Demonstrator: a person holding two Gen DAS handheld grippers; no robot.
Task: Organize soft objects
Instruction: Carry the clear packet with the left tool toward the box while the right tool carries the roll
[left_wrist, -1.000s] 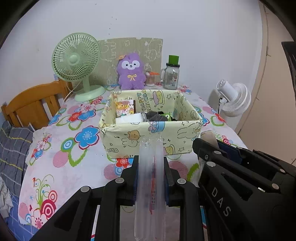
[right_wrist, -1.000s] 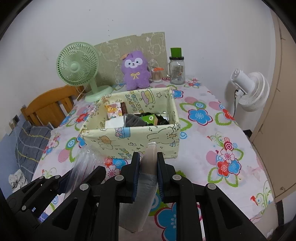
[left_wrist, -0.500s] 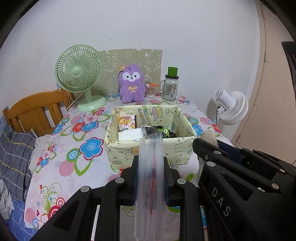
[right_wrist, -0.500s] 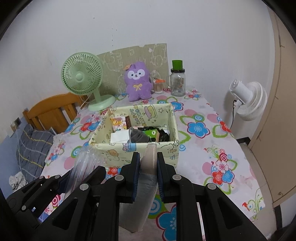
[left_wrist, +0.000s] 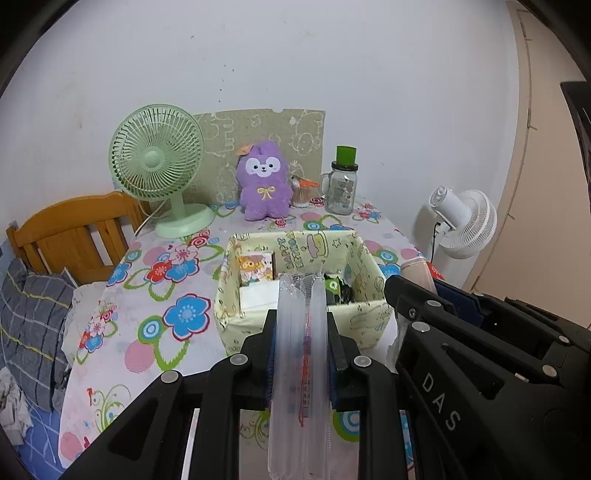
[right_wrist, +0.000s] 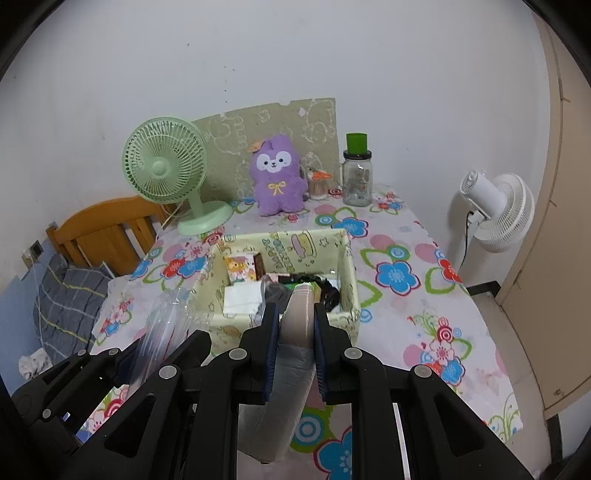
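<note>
My left gripper (left_wrist: 301, 328) is shut on a clear plastic sleeve of stacked cups (left_wrist: 301, 369), held upright above the near table edge. My right gripper (right_wrist: 295, 325) is shut on a beige sleeve of paper cups (right_wrist: 295, 332) wrapped in plastic. The left gripper and its clear sleeve (right_wrist: 162, 332) also show at the lower left of the right wrist view. Ahead stands a yellow cartoon-print fabric box (left_wrist: 354, 254) (right_wrist: 347, 258) holding a small printed pack, white paper and dark items. A purple plush toy (left_wrist: 263, 184) (right_wrist: 279, 175) sits at the back of the table.
The table has a flowered cloth (left_wrist: 166, 288). A green desk fan (left_wrist: 157, 162) stands back left, a glass jar with green lid (left_wrist: 343, 184) back right. A wooden chair (left_wrist: 70, 236) with grey plaid fabric is left. A white floor fan (left_wrist: 463, 225) stands right of the table.
Both grippers have risen and pulled back from the box, so the box and table look smaller and farther. Both grips are unchanged.
</note>
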